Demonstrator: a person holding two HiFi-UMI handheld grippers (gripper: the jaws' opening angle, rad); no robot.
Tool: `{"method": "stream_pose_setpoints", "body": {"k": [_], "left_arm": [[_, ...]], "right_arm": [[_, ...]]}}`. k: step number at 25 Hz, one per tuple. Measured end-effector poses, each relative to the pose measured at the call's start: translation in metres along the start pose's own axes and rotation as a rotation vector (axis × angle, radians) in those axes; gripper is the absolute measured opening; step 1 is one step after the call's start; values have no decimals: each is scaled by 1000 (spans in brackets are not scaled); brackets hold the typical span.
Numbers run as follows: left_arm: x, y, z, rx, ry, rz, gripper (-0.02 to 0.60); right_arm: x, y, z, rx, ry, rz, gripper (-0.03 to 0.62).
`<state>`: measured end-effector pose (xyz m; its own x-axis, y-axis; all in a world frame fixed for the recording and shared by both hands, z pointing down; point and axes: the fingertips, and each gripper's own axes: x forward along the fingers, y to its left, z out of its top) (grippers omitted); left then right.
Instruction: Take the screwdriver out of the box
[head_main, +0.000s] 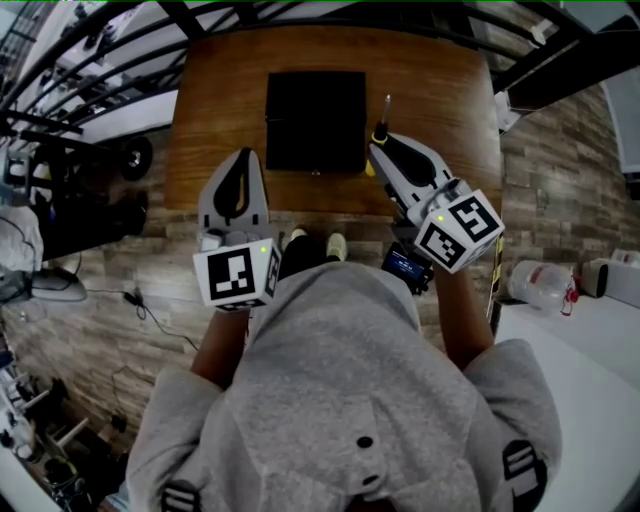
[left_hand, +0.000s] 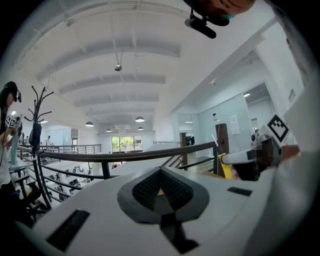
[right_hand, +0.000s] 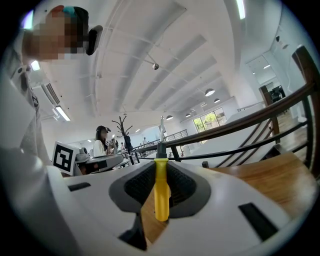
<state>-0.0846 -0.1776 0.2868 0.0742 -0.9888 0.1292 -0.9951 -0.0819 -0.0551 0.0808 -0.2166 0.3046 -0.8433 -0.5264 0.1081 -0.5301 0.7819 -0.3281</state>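
The black box (head_main: 315, 120) lies closed-looking and dark on the brown wooden table (head_main: 210, 110). To its right my right gripper (head_main: 380, 142) is shut on the screwdriver (head_main: 384, 120), whose metal shaft points away past the box. In the right gripper view the yellow handle (right_hand: 161, 192) stands upright between the pads, with the shaft rising above my right gripper (right_hand: 161, 165). My left gripper (head_main: 243, 155) hovers at the table's near edge, left of the box, with nothing in it. Its jaws meet at the tip in the left gripper view (left_hand: 160, 171).
Dark railings (head_main: 90, 60) run behind and left of the table. A white counter (head_main: 590, 340) with bottles stands at the right. My shoes (head_main: 315, 245) are on the plank floor by the table's edge. A person (right_hand: 102, 142) sits far off.
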Motion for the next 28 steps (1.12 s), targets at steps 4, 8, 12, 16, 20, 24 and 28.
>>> {"method": "stream_pose_setpoints", "body": {"k": [4,8,12,16,20,24,28], "left_arm": [[-1,1,-4,1,10,3,14],[-2,10,-9,2,27,5,14],[-7,19,-9,-3,19,11,14],[-8,13,-11,-10,7,-9,14],[-26,14,-10,-21,-11,-20,14],[-69,22,-16,-29,-26,-27,14],[-90,25,-12,-27,-22,-40,14]], "right_arm": [[2,4,-2,3,-3,16,81],[7,7,-3,5,0,7,81],[12,13,-2,2,-2,11,81],[4,16,-2,-8,-15,-9,81],[-2,30,-7,-12,-19,-30,81],[-15,72,-22,-21,-21,-38,81],[-21,95,-20,-31,-19,-40,81]]}}
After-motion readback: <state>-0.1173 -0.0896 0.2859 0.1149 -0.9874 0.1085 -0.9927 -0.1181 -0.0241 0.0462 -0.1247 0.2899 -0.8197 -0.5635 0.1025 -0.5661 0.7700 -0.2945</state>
